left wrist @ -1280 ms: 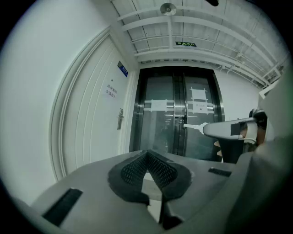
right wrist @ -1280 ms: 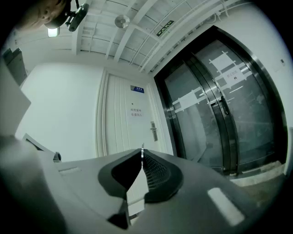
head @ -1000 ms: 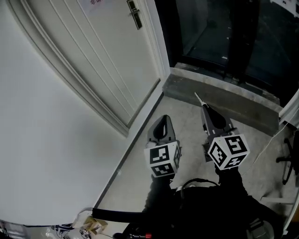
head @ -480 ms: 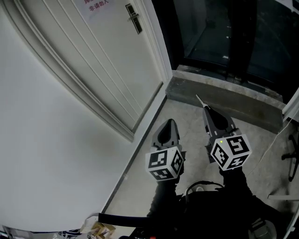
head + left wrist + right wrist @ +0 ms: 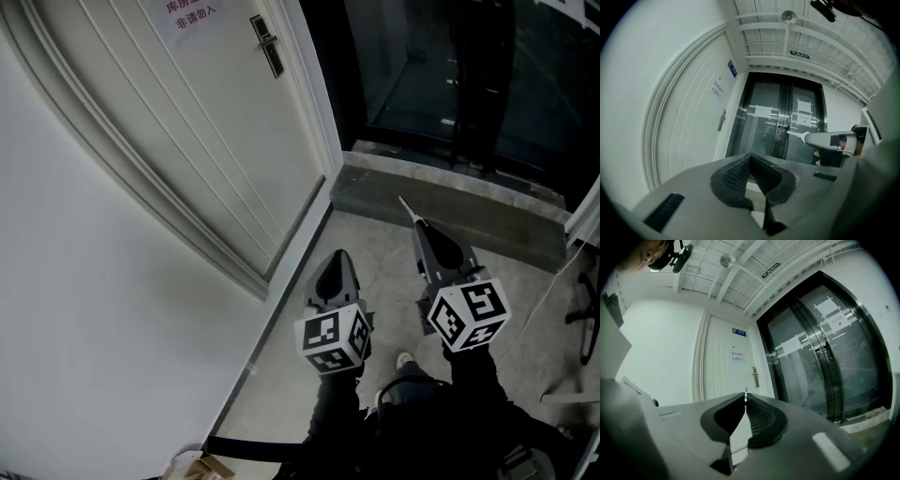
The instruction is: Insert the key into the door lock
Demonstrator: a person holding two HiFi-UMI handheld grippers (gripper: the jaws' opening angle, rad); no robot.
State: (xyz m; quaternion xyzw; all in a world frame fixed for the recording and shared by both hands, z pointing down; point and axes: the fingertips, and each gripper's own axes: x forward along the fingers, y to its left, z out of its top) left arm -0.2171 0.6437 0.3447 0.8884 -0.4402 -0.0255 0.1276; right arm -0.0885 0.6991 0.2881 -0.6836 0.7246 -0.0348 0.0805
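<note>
right gripper (image 5: 421, 228): jaws clamped on the key (image 5: 406, 206). The blade sticks out past the tips and points far, toward the concrete step (image 5: 450, 202).
key, right gripper view: seen edge-on as a thin bright sliver pinched between the ribbed pads (image 5: 761, 417). Its tip just clears them.
left gripper (image 5: 335, 261): jaws closed together, nothing between them. The left gripper view shows the pads (image 5: 735, 173) meeting at the tip.
spacing: the two grippers are side by side over the floor (image 5: 281, 375), apart and not touching. The left one is closer to the door side, and the right one reaches a bit farther.
marker cubes: one on each gripper's near end, the left cube (image 5: 333, 339) and the right cube (image 5: 469, 314).
door (image 5: 187, 131): white, panelled, far left in the head view, with a moulded frame along its left side.
door lock (image 5: 267, 45): dark plate with a lever handle at the door's right edge, at the far end. It's well apart from the key, no contact.
aim: in the right gripper view the lock plate sits just right of the key tip and a bit above it.
notice (image 5: 192, 11): paper sheet on the door, left of the lock.
glass doors (image 5: 469, 75): dark, far right, beyond the step.
wall (image 5: 84, 319): plain white, near left.
person: dark sleeves (image 5: 469, 394) at the near edge behind both cubes.
</note>
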